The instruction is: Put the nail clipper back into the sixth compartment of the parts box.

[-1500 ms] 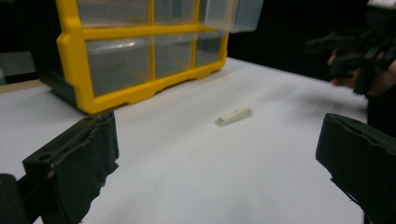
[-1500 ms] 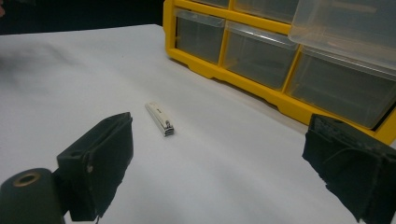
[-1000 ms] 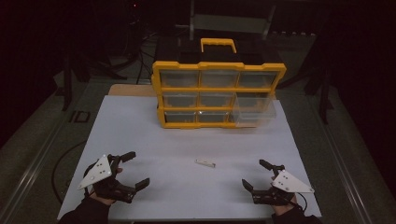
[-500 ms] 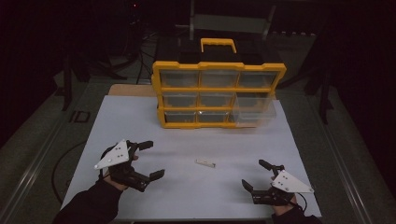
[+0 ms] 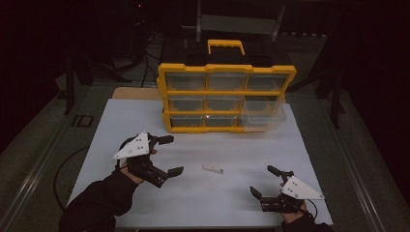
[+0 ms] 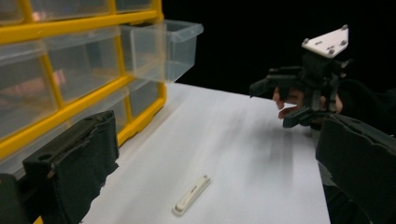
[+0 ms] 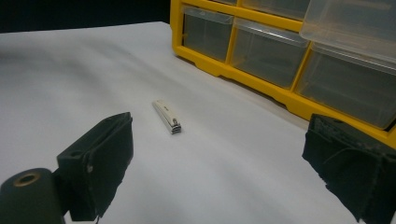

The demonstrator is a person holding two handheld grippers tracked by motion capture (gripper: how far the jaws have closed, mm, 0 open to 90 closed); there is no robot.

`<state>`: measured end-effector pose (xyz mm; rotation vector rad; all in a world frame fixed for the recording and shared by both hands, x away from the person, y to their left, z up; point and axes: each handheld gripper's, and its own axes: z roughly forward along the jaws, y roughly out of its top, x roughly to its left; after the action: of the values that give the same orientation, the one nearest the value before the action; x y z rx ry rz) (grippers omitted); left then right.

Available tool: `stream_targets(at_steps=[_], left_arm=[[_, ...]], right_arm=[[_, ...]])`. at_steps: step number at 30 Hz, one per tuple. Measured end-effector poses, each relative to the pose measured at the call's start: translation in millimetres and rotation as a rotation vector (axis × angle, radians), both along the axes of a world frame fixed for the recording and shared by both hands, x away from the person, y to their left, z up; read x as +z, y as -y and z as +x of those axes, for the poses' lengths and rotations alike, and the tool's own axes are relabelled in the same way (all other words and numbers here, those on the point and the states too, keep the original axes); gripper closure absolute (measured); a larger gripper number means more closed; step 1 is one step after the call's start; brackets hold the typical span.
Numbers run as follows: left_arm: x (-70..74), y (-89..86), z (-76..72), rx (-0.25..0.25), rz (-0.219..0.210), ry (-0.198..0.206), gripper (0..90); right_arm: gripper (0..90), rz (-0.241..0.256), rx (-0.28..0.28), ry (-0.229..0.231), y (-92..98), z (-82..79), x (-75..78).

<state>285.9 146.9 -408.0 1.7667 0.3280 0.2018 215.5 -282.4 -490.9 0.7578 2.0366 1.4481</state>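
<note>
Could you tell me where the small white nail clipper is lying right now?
In the high view the nail clipper lies flat on the white table, in front of the yellow drawer organizer, between the left claw and right claw, touching neither.

left claw point(image 5: 170, 154) agape, right claw point(image 5: 272, 181) seemingly agape

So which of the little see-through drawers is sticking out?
The middle-row drawer at the right end of the yellow organizer. It juts forward past the frame; the other drawers sit flush.
</note>
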Motion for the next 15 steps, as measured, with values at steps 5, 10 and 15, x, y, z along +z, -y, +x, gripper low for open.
stream_targets(at_steps=[5,10,15], left_arm=[[6.3,13.6,7.2,-0.037,0.002,0.014,0.3],[9.3,23.6,11.6,-0.069,0.008,0.022,0.3],[11.4,37.3,16.5,-0.123,0.041,0.033,0.3]], right_arm=[[8.6,-0.001,0.001,0.001,0.1,0.0,0.0],[8.6,-0.002,0.003,0.003,0.0,0.2,-0.2],[8.6,0.000,0.003,-0.003,0.0,0.3,-0.5]])
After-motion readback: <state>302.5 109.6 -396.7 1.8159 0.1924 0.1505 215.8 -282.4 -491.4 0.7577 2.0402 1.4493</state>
